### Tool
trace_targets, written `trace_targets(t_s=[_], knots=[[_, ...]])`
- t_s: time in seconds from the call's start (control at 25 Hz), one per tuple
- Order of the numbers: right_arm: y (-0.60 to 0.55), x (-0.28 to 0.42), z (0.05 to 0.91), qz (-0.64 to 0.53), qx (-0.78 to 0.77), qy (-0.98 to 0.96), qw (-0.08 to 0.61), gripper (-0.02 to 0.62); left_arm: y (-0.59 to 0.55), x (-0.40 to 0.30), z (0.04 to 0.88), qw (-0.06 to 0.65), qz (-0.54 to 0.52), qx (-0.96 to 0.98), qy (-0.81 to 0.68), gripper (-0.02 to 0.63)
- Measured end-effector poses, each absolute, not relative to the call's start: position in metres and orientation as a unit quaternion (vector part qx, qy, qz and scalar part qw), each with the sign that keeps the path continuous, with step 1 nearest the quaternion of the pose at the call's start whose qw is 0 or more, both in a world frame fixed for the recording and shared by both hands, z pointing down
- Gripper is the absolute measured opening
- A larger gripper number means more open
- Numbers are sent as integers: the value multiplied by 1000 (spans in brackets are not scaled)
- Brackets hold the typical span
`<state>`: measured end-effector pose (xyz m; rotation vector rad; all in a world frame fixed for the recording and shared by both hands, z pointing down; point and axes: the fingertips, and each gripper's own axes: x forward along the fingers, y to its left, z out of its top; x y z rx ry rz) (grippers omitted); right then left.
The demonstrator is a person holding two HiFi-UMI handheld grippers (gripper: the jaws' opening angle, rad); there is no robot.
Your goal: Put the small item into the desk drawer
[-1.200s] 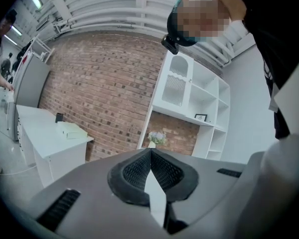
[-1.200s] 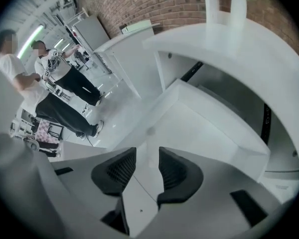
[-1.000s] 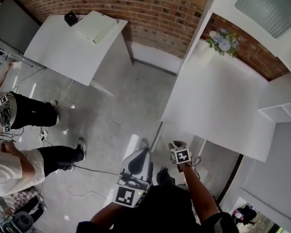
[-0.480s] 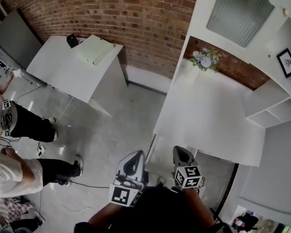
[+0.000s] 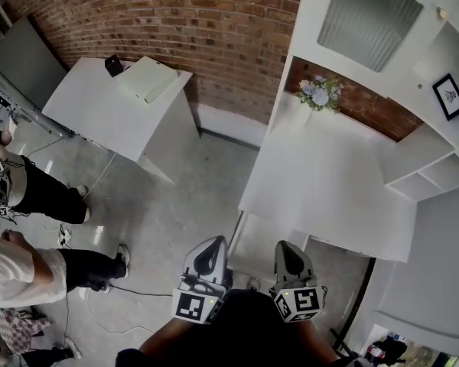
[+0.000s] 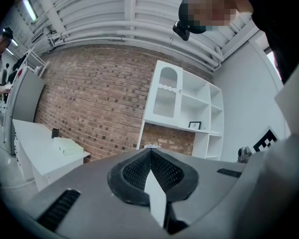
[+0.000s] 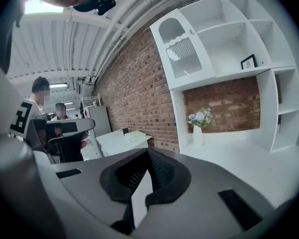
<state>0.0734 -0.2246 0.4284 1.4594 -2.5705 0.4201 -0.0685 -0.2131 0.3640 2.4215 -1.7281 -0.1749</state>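
Observation:
The white desk stretches away on the right, and its near edge lies just ahead of both grippers. My left gripper and right gripper are side by side at the bottom of the head view, pointing at the desk. In the left gripper view the left gripper is shut with its jaws meeting at the tip. My right gripper is shut too; its jaws have just been closing, with nothing between them. No small item shows in any view. I cannot make out a drawer on the desk's front.
A vase of flowers stands at the desk's far end below a white shelf unit. To the left stands a second white table with a pale box. People are at the left, on the grey floor.
My right gripper has risen from below the desk edge to level with the left one. The left gripper rose a little. The head view has tilted up, showing more wall and shelves.

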Motion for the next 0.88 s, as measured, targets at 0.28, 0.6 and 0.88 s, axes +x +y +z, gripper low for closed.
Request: trace_targets(t_s=[0.28, 0.6, 0.88], knots=[[-229, 73, 424, 140, 478, -864, 76, 14, -213, -65, 365, 81, -55, 808, -582, 25], [-229, 71, 424, 131, 473, -868, 77, 14, -211, -66, 361, 70, -68, 804, -586, 25], [-227, 72, 421, 126, 472, -869, 80, 14, -206, -65, 364, 82, -71, 799, -591, 25]])
